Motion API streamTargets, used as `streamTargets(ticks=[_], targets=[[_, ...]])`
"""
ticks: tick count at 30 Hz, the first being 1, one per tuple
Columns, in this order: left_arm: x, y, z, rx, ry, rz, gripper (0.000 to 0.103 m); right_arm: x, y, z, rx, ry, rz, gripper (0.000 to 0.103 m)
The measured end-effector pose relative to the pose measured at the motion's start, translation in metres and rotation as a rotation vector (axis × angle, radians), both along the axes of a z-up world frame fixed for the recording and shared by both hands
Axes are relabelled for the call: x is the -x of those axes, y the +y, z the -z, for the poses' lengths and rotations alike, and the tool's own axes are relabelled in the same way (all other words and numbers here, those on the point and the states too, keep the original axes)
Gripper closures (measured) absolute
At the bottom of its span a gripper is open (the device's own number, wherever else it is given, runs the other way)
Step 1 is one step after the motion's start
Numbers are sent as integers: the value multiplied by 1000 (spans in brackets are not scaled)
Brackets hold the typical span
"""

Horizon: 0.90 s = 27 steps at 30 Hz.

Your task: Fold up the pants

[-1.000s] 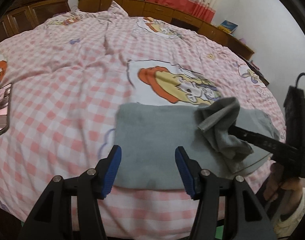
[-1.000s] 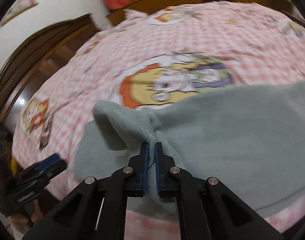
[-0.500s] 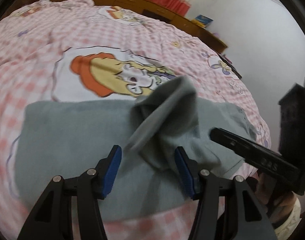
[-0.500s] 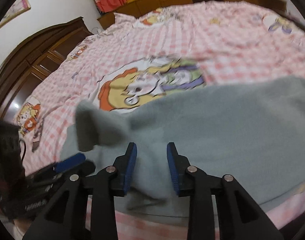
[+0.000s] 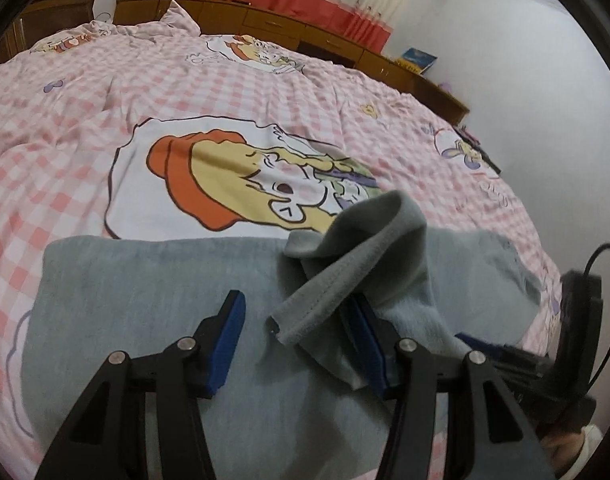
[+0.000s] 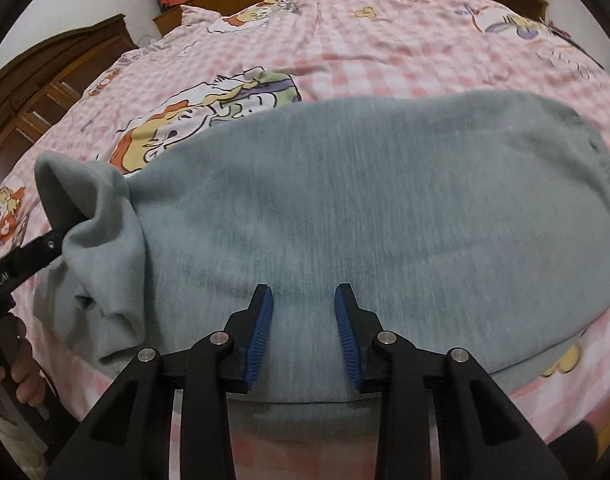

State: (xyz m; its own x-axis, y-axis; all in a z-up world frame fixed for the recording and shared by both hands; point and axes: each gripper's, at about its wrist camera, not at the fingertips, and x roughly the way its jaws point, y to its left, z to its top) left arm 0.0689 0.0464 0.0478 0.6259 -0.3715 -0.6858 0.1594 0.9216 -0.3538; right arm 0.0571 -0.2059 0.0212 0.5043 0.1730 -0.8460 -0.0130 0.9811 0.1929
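You get soft, even indoor light in both views, with only faint shadows under the pants. Fisheye bending curves the bed and leaves black corners. The right wrist view is smeared at 12 o'clock; the left blurs at 4 o'clock.

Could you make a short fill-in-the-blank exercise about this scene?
1. The pants are ____ in colour.
2. They lie on a bedsheet checked in white and ____.
3. The right gripper has its jaws ____, with nothing pinched between them.

Missing words: grey; pink; open
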Motion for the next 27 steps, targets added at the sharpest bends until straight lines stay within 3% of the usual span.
streamTargets(ticks=[1,3,4,5,10,16,24,27], targets=[[-1,-2,0,1,-3,1,53,1,-2,1,-9,-2,7,69],[-1,-8,0,2,-7,11,76,4,-1,2,-14,-11,1,69],[-1,-12,-1,4,-10,25,93,5,-2,3,-14,-17,-5,69],[-1,-15,-2,5,-13,37,96,5,-2,3,-19,-20,-5,69],[7,-9,-30,15,-36,39,98,3,1,1,-8,-23,-9,68],[0,18,-55,-204,42,-34,99,3,4,-3,18,-13,-12,68],[-23,76,-42,-352,167,-105,99,8,22,-18,24,2,-76,68],[-25,96,-38,-340,191,-124,97,11,37,-24,47,-15,-138,68]])
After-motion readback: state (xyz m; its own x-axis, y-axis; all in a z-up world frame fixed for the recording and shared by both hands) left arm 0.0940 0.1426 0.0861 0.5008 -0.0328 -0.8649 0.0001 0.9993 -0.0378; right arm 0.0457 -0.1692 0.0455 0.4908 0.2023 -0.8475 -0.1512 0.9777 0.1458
